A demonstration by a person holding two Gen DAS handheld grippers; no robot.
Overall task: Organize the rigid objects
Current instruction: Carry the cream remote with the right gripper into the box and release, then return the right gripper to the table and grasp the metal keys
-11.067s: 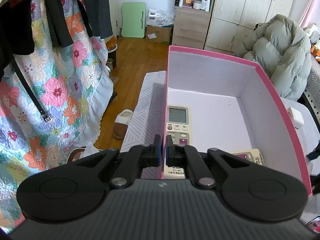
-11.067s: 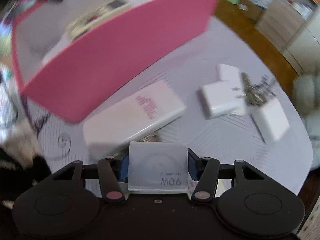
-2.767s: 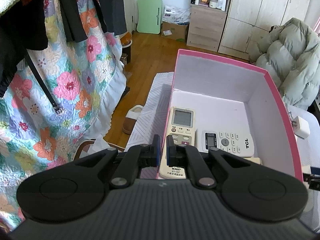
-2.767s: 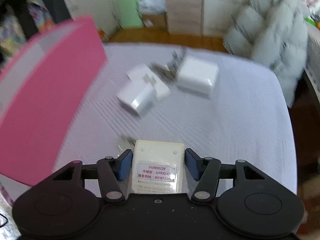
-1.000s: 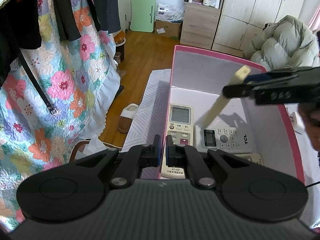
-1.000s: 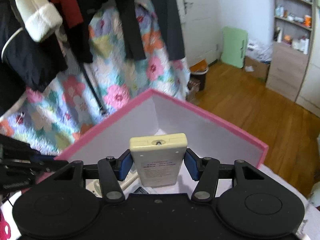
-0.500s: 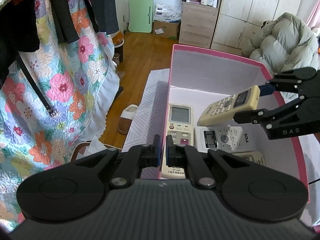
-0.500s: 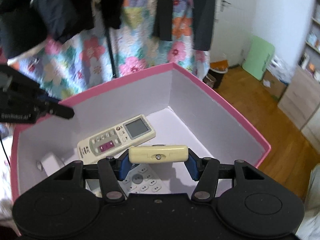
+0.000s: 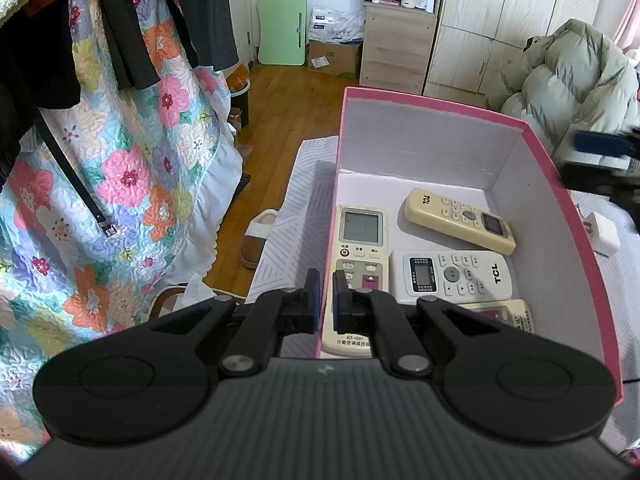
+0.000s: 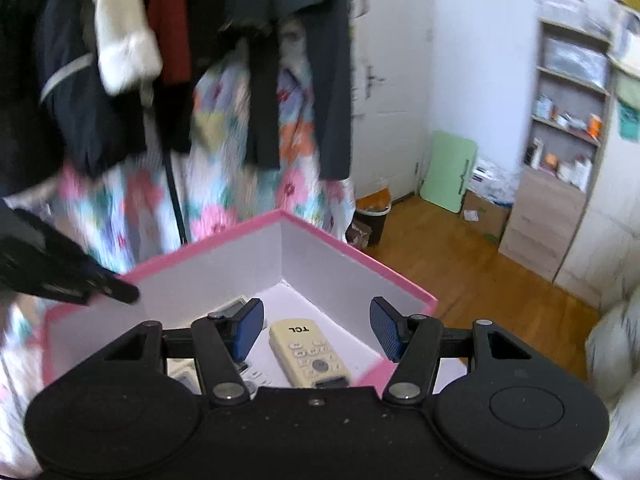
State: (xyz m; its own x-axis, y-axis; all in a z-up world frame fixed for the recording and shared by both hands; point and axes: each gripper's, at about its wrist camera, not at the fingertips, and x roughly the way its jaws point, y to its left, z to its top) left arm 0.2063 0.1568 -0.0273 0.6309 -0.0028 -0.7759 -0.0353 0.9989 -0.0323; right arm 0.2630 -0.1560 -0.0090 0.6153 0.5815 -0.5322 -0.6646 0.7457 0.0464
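Bedroom clutter around the work surface

A floral quilt (image 9: 120, 168) hangs under dark clothes (image 9: 132, 24); a green folding table (image 9: 282, 30) leans by wooden drawers (image 9: 394, 50), a slipper (image 9: 256, 240) lies on the floor.

Bright daylight; left view sharp, right view motion-blurred; fisheye bending at edges.

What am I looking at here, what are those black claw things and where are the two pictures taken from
Those are two hand-held grippers, each with a camera looking along its fingers. One picture is from the left gripper, whose fingers pinch the near wall of a pink box. The other is from the right gripper, open, empty and above the box. In the box lie a cream TCL remote, a white TCL remote, a long grey-screen remote and part of another. A white charger sits outside on the pale cover.
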